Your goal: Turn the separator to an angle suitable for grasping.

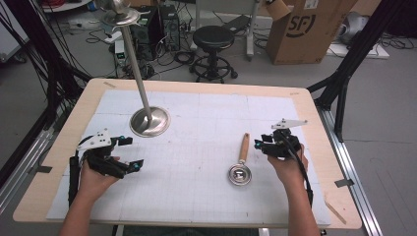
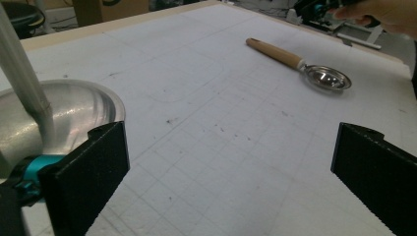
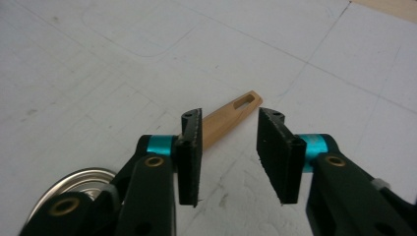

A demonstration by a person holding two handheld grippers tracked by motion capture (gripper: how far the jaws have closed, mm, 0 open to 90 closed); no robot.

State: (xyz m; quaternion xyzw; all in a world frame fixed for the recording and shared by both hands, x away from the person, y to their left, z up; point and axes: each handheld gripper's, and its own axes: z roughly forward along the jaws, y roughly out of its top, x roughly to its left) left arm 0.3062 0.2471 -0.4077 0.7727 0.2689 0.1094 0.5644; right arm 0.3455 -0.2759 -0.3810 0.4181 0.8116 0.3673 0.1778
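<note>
Hovering beside the wooden-handled strainer, the right hand-held gripper, jaws apart and empty, risks nudging its handle aside when closing.

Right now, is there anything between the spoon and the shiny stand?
No. In the high view, only bare white gridded mat lies between the wooden-handled spoon and the metal stand's round base. The left gripper view shows the same.

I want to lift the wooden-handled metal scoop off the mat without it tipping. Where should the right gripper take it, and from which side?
Grip the wooden-handled metal scoop on its straight wooden handle, probably close to the bowl, where the weight likely sits. It lies flat on the white gridded mat, so come from above, fingers either side of the handle's narrow width. The right gripper is nearly there, still open.
</note>
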